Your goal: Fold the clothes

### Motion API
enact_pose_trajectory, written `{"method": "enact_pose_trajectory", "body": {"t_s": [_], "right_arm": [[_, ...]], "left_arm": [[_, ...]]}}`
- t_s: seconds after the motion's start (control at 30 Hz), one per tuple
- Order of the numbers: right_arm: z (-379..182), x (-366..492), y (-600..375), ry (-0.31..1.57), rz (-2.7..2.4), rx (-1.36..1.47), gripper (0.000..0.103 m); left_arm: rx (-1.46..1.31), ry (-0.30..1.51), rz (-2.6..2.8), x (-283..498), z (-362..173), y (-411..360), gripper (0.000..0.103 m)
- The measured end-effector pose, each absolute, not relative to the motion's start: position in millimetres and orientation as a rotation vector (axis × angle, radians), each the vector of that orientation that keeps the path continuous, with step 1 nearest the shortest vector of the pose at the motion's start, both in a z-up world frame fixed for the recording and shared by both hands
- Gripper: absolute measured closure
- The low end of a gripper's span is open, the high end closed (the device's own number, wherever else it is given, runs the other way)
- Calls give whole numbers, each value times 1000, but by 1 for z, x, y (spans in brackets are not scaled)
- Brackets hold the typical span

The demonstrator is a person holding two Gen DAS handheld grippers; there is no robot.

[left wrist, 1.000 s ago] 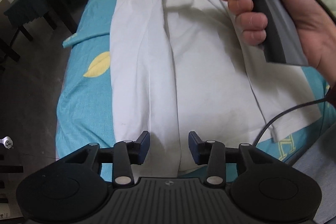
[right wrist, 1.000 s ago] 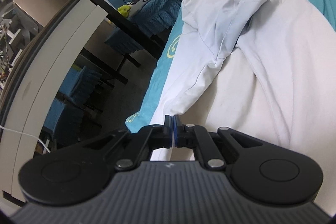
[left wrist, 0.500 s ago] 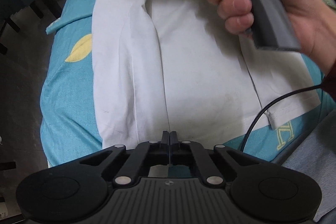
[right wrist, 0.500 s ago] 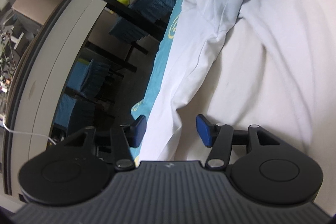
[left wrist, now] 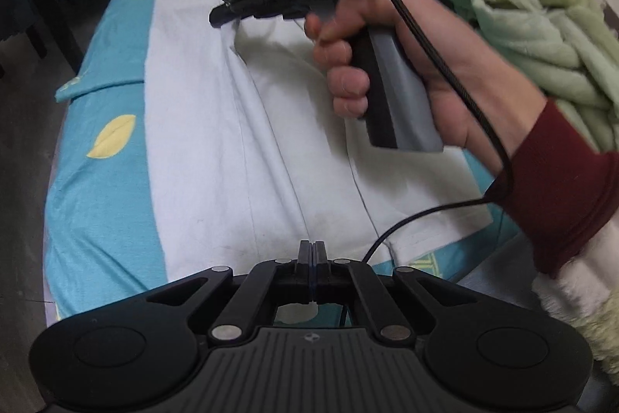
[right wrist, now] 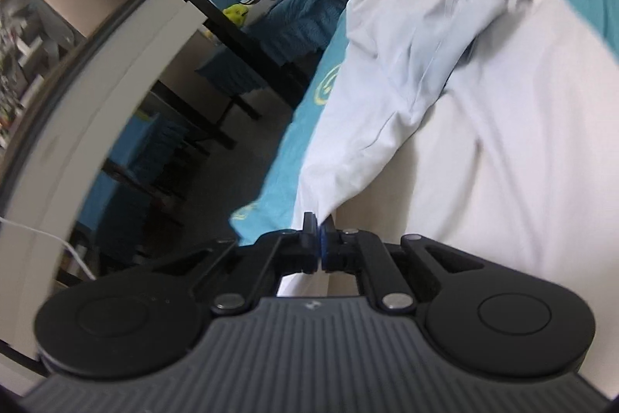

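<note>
A white shirt (left wrist: 232, 149) lies lengthwise on a bed with a teal sheet (left wrist: 100, 188). At the bottom of the left wrist view my left gripper (left wrist: 311, 250) is shut at the shirt's near hem, where a long crease runs into its tips. A hand in a dark red sleeve (left wrist: 561, 204) holds my right gripper (left wrist: 218, 18) farther up the shirt. It is shut on a fold and the cloth peaks up to it. In the right wrist view the white shirt (right wrist: 483, 161) rises to a point between the right gripper (right wrist: 320, 225) pads.
A green fleece blanket (left wrist: 522, 6) is bunched along the right of the bed. A black cable (left wrist: 425, 215) trails over the shirt's near corner. Left of the bed are bare floor, a black table (right wrist: 232, 29) and blue-covered chairs (right wrist: 294, 10). A white cabinet (right wrist: 96, 95) stands nearer.
My left gripper shut at the near hem and has stayed shut. My right gripper opened, then shut again on a fold of the shirt and lifted it slightly.
</note>
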State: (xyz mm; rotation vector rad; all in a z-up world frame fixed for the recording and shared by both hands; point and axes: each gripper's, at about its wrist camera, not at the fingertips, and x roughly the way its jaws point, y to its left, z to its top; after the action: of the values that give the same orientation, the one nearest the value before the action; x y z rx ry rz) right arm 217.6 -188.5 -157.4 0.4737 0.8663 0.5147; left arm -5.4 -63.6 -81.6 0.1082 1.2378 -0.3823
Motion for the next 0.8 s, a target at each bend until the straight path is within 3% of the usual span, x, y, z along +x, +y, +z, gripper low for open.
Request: {"method": "enact_pose_trajectory", "body": {"t_s": [0.2,0.27,0.33,0.4,0.47,0.7,0.8], "right_arm": [[-179,217,-190,961,496,434,95],[-173,211,-193,962,496,436,93],[-159,198,-198,937,475,404,82],[-143,178,-206,905,475,402,52],[-122,157,-214,872,469,393,45],[-55,70,-264,747,382,366,45],[-50,32,-292,716,314,378,45]], "left_arm": [[89,1277,-369,4,-112,-62,100],[62,1250,-380,5,-110,-57,94],[42,1209,-396,2,-104,-52,75],[13,1158,-409,-2,-98,-48,70],[-48,1110,-434,-4,-93,-43,67],[-265,1027,-493,-4,-85,-42,49],[-301,1043,-506,0,-91,-52,49]]}}
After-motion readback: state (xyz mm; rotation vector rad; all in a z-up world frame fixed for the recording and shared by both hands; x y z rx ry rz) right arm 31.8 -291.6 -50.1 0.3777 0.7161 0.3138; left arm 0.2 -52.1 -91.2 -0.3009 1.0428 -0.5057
